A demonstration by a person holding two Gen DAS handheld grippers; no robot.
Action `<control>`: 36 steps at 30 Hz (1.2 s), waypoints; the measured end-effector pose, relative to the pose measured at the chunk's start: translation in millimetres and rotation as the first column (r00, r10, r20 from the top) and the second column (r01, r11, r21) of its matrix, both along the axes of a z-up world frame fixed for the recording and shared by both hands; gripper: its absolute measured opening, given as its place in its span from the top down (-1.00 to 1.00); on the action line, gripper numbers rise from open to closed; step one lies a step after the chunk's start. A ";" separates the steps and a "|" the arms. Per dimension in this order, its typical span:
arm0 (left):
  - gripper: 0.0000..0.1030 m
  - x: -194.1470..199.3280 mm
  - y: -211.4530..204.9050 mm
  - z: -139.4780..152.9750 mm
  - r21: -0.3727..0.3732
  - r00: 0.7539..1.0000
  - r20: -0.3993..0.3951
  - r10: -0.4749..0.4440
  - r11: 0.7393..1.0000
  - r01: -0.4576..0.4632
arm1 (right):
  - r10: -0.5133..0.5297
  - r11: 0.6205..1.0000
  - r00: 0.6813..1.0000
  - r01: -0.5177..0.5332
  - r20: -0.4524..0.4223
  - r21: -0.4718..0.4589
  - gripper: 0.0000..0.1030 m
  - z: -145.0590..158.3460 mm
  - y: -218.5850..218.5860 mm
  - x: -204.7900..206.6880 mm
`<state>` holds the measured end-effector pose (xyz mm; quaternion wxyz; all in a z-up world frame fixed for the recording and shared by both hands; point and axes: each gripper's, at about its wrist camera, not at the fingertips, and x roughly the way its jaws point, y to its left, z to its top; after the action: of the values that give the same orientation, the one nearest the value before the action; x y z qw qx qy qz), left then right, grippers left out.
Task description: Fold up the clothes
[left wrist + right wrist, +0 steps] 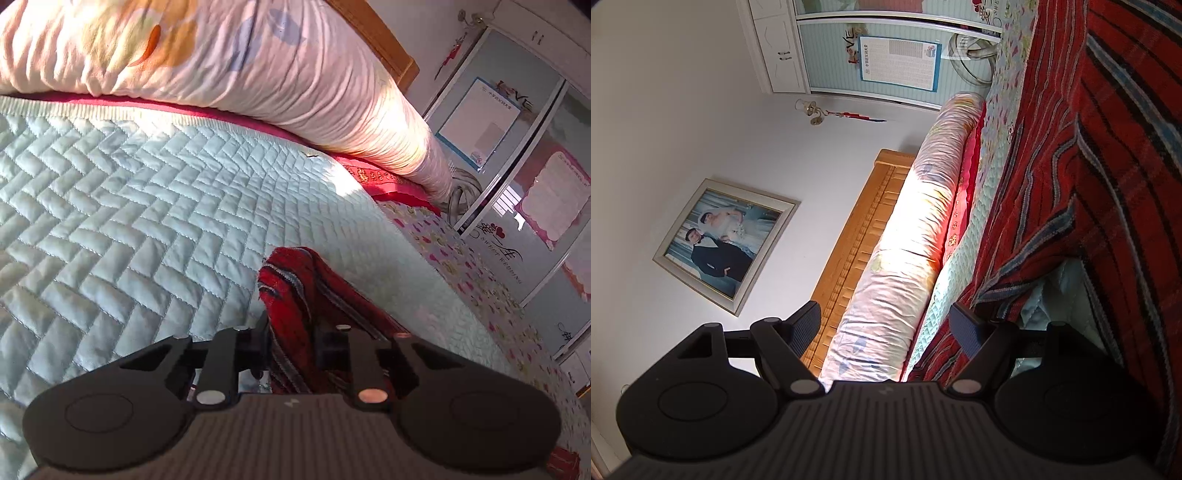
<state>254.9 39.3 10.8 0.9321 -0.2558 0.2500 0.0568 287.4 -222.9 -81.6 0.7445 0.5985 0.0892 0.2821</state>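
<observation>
A red knitted garment with blue and dark stripes (295, 295) is pinched between the fingers of my left gripper (291, 332), which is shut on a bunched fold of it above the pale quilted bedspread (129, 221). In the right wrist view the same garment (1089, 166) lies spread over the bed along the right side. My right gripper (886, 325) is open and empty, rolled on its side, its right finger (966, 325) close to the garment's edge.
A long rolled floral duvet (258, 74) lies along the wooden headboard (857, 251). A wardrobe with sliding doors (535, 166) stands beyond the bed's edge. A framed photo (720, 240) hangs on the wall.
</observation>
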 end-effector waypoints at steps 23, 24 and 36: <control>0.66 -178.3 -234.4 31.8 0.952 0.705 0.096 -0.702 0.271 0.140 | 0.098 0.956 0.969 -0.155 -0.227 -0.250 -0.59 117.5 -7.3 -21.5; 0.66 -182.1 -238.2 25.5 0.964 0.697 0.078 -0.713 0.233 0.130 | 0.117 0.956 0.956 -0.182 -0.268 -0.232 -0.59 116.6 -9.2 -20.8; 0.26 -199.6 -235.1 7.6 0.976 0.712 0.002 -0.702 0.156 0.151 | 0.208 0.949 0.855 -0.293 -0.474 -0.113 0.58 89.9 -8.0 -31.8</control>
<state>55.3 -195.8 18.4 0.8972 0.4150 0.0014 -0.1507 255.6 -230.9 8.4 0.7104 0.5610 0.3643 0.2190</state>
